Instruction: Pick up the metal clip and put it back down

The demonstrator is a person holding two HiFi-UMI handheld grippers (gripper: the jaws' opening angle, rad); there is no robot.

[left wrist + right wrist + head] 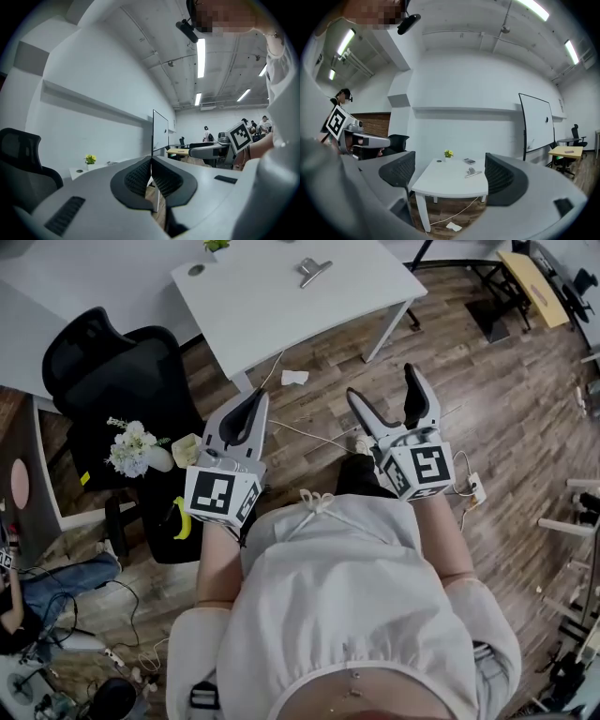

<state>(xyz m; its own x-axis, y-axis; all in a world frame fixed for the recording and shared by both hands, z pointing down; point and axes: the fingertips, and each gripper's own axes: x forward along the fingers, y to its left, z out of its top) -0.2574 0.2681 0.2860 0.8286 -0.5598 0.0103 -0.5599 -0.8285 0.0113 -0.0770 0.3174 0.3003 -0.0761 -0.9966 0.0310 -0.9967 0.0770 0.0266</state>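
The metal clip [314, 270] lies on the white table [272, 306] far ahead of me; in the right gripper view the clip [471, 173] shows small on the table [445, 183], between the jaws but well beyond them. My right gripper [387, 395] [450, 177] is open with nothing between its pads. My left gripper [254, 403] [151, 172] is shut, its pads pressed together on nothing. Both are held level over the wooden floor, short of the table's near edge.
A black office chair [112, 362] stands left of the table. A dark stool with white flowers [134, 448] and a banana [181, 518] is by my left arm. Crumpled paper [294, 378], a cable and a power strip [475, 488] lie on the floor. A small plant [448, 153] sits on the table.
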